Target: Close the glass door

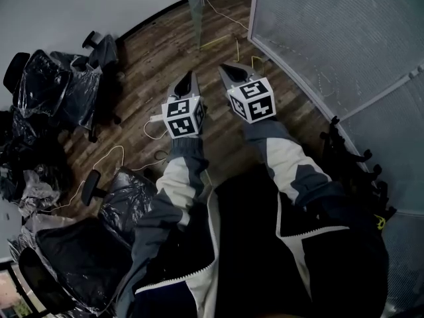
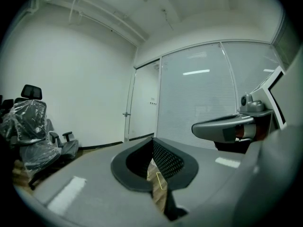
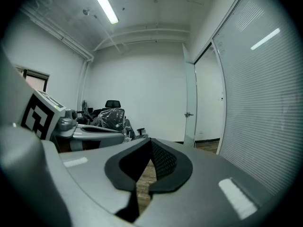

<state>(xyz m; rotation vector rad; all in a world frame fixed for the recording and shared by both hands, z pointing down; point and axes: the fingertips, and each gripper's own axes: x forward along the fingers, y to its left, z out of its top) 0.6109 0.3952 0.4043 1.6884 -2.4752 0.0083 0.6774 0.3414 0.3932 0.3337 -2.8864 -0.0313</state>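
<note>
At the far left of the head view, office chairs [image 1: 50, 88] wrapped in dark plastic crowd the wall, and pale cables [image 1: 109, 156] trail over the wooden floor [image 1: 152, 52] beside them. Next comes the left gripper [image 1: 190, 79], held out in front of the person and pointing close to level. Its own view shows the two jaws pressed together at the tips with nothing between them; only a sliver of floor shows through the slit lower down. Just beyond and between the two tools stands the glass door [image 1: 193, 8]. It is ajar, swung out from its frame into the room, its handle [image 2: 126, 114] showing partway up the near edge, and it is well apart from both grippers. The right gripper [image 1: 229, 69] is beside the left one, also shut and empty, aimed the same way. At the far right runs the frosted glass partition [image 1: 331, 38], the wall the door belongs to. The step in hand looks like the approach — the door is untouched and there is open floor between it and the tools. The next move probably calls for stepping nearer and bringing one closed gripper flat against the door's free edge or its handle. A steady push toward the partition should then swing it home — the shut jaws should serve as a blunt pusher, so no grasp seems needed unless the handle has to be pulled.
</note>
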